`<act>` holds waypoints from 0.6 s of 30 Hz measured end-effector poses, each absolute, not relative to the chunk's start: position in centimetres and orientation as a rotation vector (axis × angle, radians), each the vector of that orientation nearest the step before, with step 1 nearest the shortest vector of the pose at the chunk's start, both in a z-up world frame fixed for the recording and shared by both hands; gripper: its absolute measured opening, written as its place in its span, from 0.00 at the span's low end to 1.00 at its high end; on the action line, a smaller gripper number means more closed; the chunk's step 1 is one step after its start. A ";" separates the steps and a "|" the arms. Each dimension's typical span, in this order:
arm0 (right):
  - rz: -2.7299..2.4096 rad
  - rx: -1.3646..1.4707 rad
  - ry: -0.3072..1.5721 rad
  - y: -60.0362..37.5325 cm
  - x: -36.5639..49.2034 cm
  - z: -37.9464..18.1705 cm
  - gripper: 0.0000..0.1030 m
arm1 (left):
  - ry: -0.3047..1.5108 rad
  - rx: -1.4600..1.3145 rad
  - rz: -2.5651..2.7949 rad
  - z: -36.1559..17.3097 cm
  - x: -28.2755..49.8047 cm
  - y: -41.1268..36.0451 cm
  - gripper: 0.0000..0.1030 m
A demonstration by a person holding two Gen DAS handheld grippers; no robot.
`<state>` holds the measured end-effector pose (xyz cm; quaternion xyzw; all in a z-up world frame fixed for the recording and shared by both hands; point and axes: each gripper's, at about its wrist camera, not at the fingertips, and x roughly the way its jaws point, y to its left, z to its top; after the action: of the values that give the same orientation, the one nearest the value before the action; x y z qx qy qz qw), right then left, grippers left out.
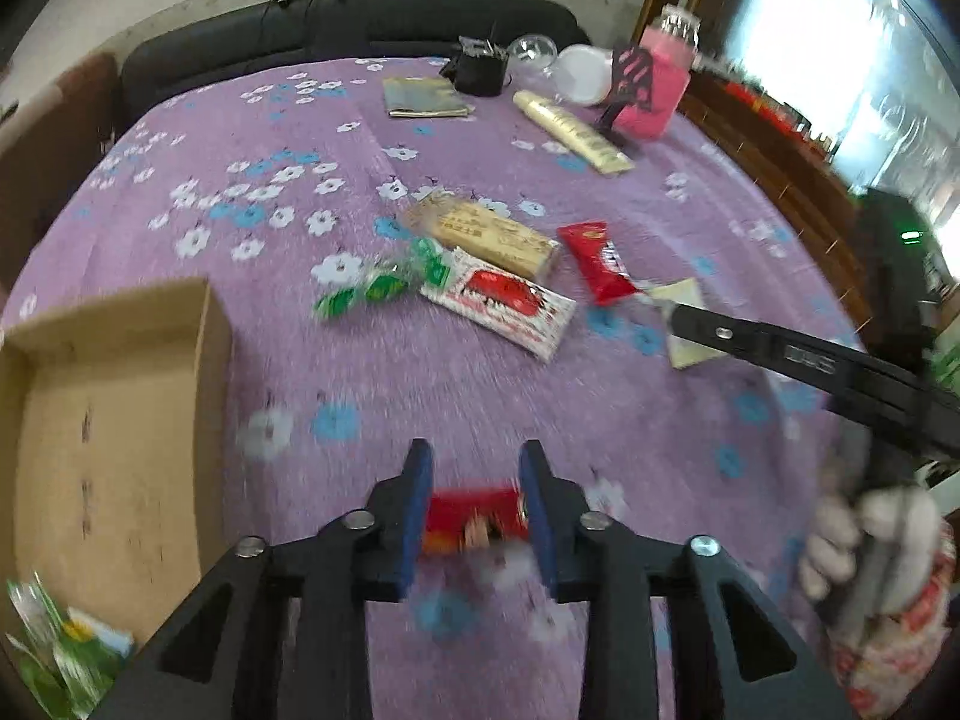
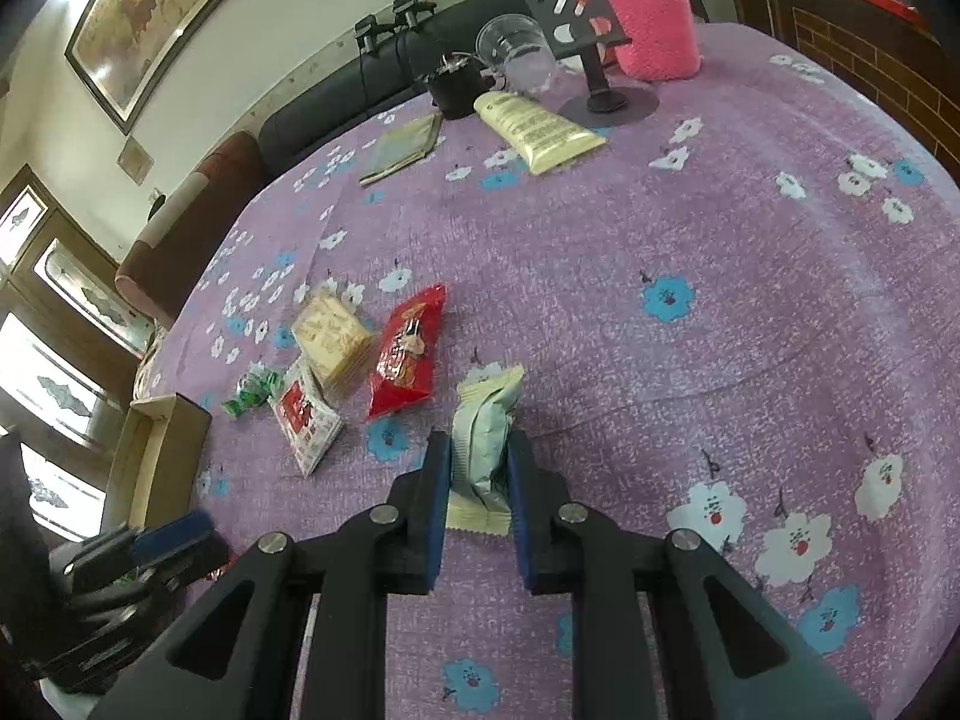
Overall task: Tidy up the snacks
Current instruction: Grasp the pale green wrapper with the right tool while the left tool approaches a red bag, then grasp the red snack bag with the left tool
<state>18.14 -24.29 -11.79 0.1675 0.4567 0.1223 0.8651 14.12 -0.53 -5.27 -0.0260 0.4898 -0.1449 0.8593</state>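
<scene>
My left gripper (image 1: pixel 476 468) is shut on a small red snack packet (image 1: pixel 474 519), held above the purple cloth to the right of the cardboard box (image 1: pixel 114 420). My right gripper (image 2: pixel 478 450) is shut on a pale green snack packet (image 2: pixel 483 441) that lies on the cloth. Left on the table are a red packet (image 2: pixel 405 354), a beige cracker pack (image 2: pixel 333 339), a red-and-white packet (image 2: pixel 303 420) and a green candy bag (image 2: pixel 252 393). The left gripper also shows at the right wrist view's lower left (image 2: pixel 171 531).
At the far side stand a pink knitted cup cover (image 2: pixel 651 18), a black phone stand (image 2: pixel 600 54), a clear cup (image 2: pixel 519 48), a cream tube (image 2: pixel 534 129), a black pot (image 2: pixel 456 87) and a booklet (image 2: pixel 402 147). Green packets (image 1: pixel 60 654) lie by the box's near end.
</scene>
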 end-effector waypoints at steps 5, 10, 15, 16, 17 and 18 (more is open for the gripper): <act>0.258 0.360 0.956 -24.4 18.1 -11.8 0.18 | 0.960 -0.036 -0.312 -4.7 12.7 0.2 0.61; 0.271 0.375 0.952 -24.5 18.0 -11.8 0.22 | 0.954 0.186 -0.384 -5.7 13.2 -2.7 0.71; 0.288 0.369 0.946 -24.2 18.0 -11.7 0.29 | 1.042 0.310 -0.458 -7.6 13.5 -4.5 0.72; 0.289 0.371 0.946 -24.2 18.0 -11.7 0.29 | 1.061 0.302 -0.470 -7.6 13.3 -4.6 0.71; 0.290 0.376 0.947 -24.3 18.0 -11.7 0.29 | 1.083 0.285 -0.488 -7.5 13.0 -4.6 0.65; 0.291 0.379 0.947 -24.3 18.0 -11.7 0.29 | 1.094 0.277 -0.498 -7.4 12.5 -4.7 0.62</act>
<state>17.99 -24.30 -11.70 0.1807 0.4516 0.1386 0.8626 12.53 -4.71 -7.37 0.1298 0.5129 -0.2336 0.8158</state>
